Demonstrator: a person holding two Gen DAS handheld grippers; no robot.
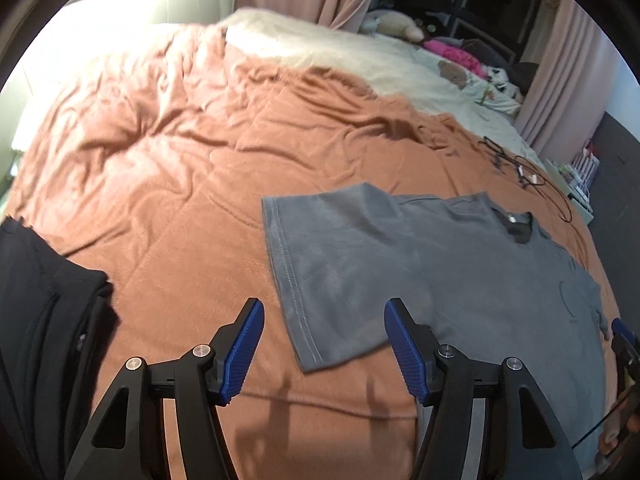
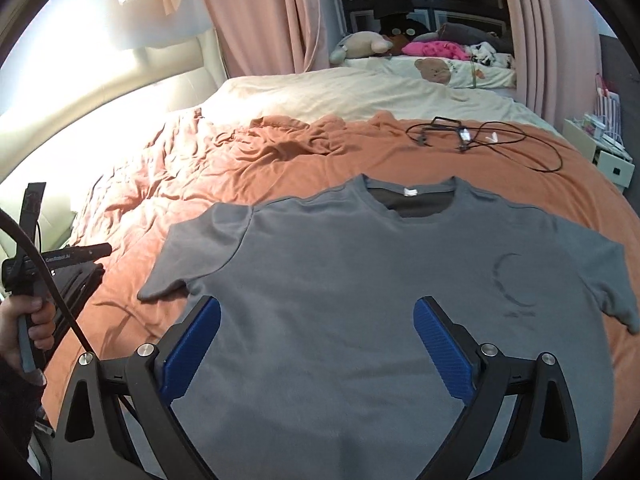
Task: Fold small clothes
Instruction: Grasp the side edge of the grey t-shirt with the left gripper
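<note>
A grey T-shirt [image 2: 360, 280] lies spread flat and face up on the orange blanket [image 2: 280, 160], collar pointing away, with a dark crescent print on its chest. My right gripper [image 2: 316, 312] hovers open over the shirt's middle, holding nothing. In the left wrist view the shirt's sleeve [image 1: 320, 264] lies ahead, hem toward me. My left gripper [image 1: 324, 316] is open just above the sleeve's lower end, nothing between its blue pads. At the left edge of the right wrist view a hand [image 2: 28, 328] grips the left tool's handle.
A stack of black clothes [image 1: 44, 300] sits at the left on the blanket. Black cables [image 2: 480, 136] lie beyond the shirt's collar. A cream sheet [image 2: 360, 92], plush toys [image 2: 364, 44] and pink curtains are farther back. A white bedside unit [image 2: 600, 148] stands at the right.
</note>
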